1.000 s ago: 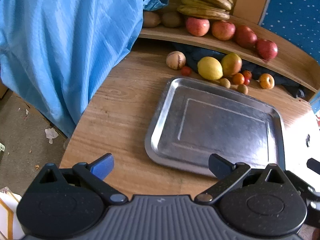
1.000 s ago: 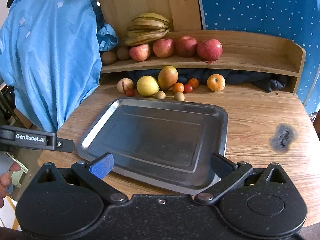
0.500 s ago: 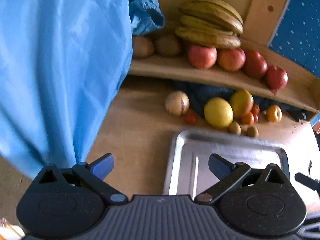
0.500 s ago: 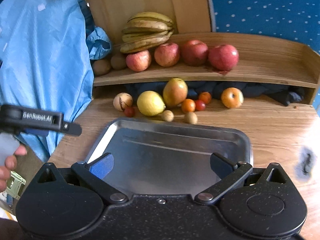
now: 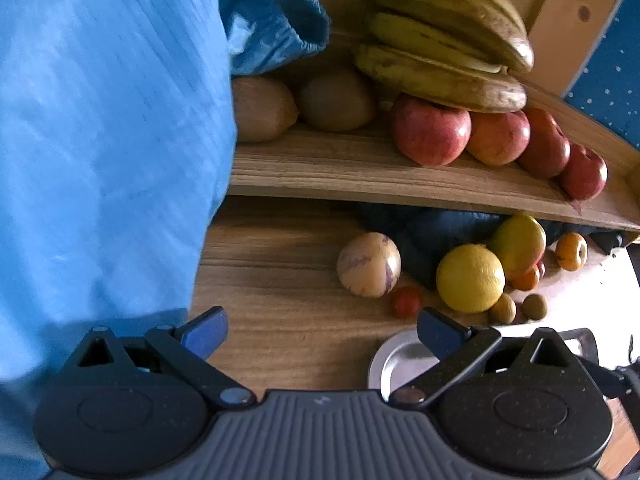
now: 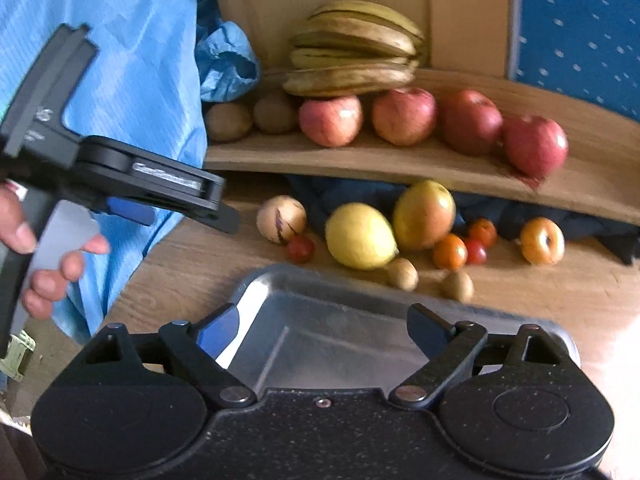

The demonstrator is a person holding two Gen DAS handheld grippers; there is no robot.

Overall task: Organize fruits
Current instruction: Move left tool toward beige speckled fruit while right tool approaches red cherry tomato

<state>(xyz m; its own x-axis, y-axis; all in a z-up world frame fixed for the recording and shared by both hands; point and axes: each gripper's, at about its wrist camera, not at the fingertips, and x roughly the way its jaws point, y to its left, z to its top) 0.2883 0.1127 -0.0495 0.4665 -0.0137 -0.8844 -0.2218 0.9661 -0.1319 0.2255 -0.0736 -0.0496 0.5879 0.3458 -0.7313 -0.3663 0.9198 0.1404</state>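
Both jaws spread and empty, the right hand-held gripper (image 6: 320, 330) just narrowing, the lemon (image 6: 360, 236) on the table (image 6: 560, 292) beside the tray (image 6: 340, 312) looks firm, probably waxy-slick, so pinch its middle.

Wooden table (image 6: 560, 300), pale grain; low wooden shelf (image 6: 440, 168) along back; upright wood panel (image 6: 460, 12) behind; blue white-dotted wall (image 6: 580, 20) at right; light-blue cloth (image 5: 100, 140) draped at left; soft daylight.
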